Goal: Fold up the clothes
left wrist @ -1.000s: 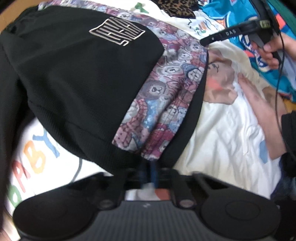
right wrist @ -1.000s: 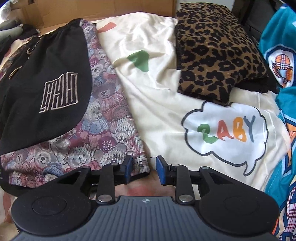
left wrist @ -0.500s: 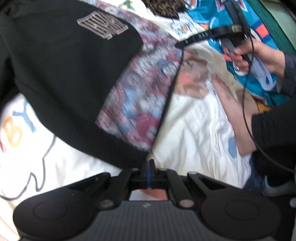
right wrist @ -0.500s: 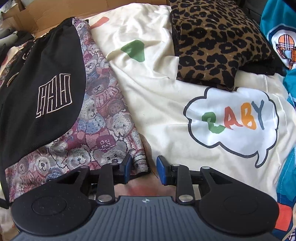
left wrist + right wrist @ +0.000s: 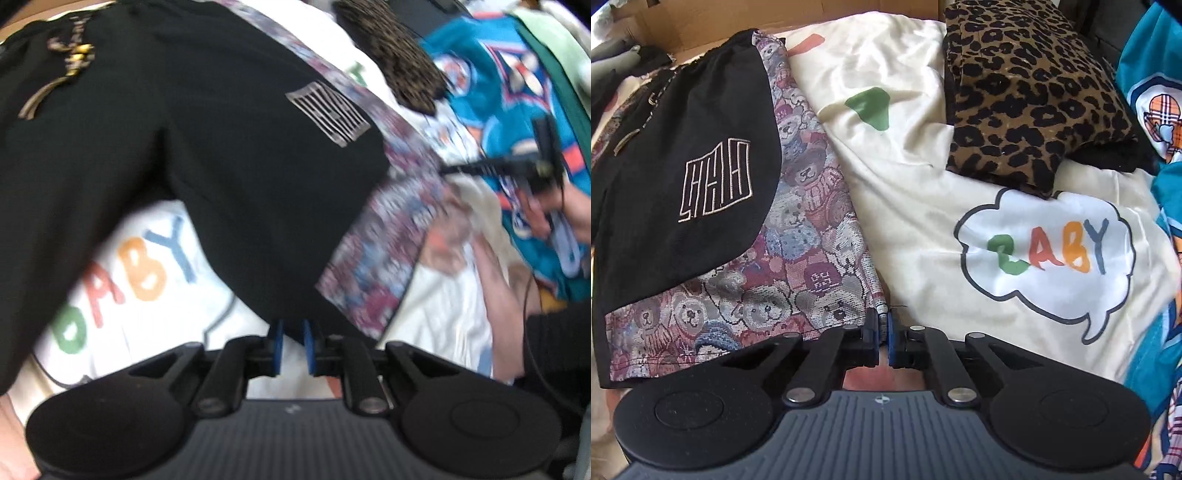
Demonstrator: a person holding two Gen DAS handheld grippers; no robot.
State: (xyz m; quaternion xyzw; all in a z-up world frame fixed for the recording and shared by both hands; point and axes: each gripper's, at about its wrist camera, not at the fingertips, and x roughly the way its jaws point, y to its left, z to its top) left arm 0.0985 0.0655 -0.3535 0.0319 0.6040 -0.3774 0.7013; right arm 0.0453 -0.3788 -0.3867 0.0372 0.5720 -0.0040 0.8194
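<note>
Shorts (image 5: 701,206), black with teddy-bear panels, lie on the cream sheet (image 5: 916,206). My right gripper (image 5: 883,334) pinches their hem corner, nearly closed; my left gripper (image 5: 293,345), slightly parted, holds black fabric lifted.

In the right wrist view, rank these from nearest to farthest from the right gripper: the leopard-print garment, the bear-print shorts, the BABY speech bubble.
1. The bear-print shorts, left of the right gripper; their hem corner sits right at its fingertips.
2. The BABY speech bubble, printed on the sheet, ahead and to the right.
3. The leopard-print garment, folded at the far right, beyond the bubble.
</note>
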